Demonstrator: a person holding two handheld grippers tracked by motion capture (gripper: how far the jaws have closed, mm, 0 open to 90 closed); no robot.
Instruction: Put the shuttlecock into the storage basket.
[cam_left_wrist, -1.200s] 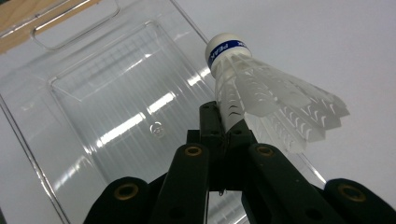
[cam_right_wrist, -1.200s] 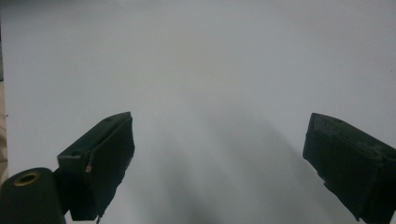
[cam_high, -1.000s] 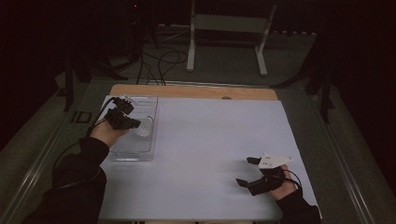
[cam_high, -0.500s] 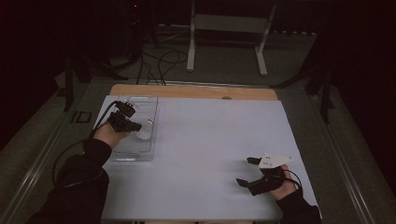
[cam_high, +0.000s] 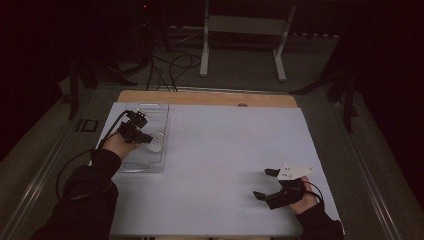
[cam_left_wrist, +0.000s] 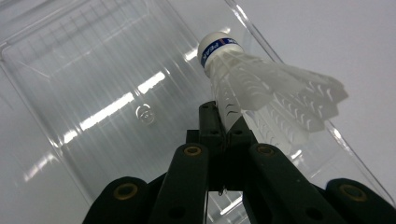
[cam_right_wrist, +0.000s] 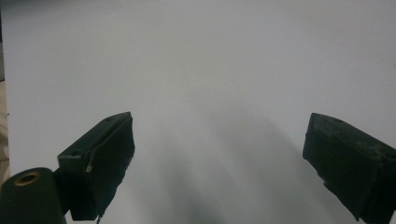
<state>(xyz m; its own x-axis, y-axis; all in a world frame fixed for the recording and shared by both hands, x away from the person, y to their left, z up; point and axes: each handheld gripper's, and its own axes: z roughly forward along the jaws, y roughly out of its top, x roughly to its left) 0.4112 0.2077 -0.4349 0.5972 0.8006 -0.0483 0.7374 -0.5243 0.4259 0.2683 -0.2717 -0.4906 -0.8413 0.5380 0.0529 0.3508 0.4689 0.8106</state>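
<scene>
Left gripper (cam_left_wrist: 227, 133) is clamped on the shuttlecock (cam_left_wrist: 261, 84), pinching its white skirt, cork end pointing away. It hangs over the clear tray (cam_left_wrist: 93, 93) at the table's left, close to the tray's right wall. Right gripper (cam_high: 267, 184) sits low over the white sheet (cam_high: 230, 150) near the right corner, jaws spread wide, nothing between them.

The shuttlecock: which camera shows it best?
The left gripper view: the shuttlecock is close, its feathers pinched in the left claw over the clear tray. In the high view it is a small white speck.
</scene>
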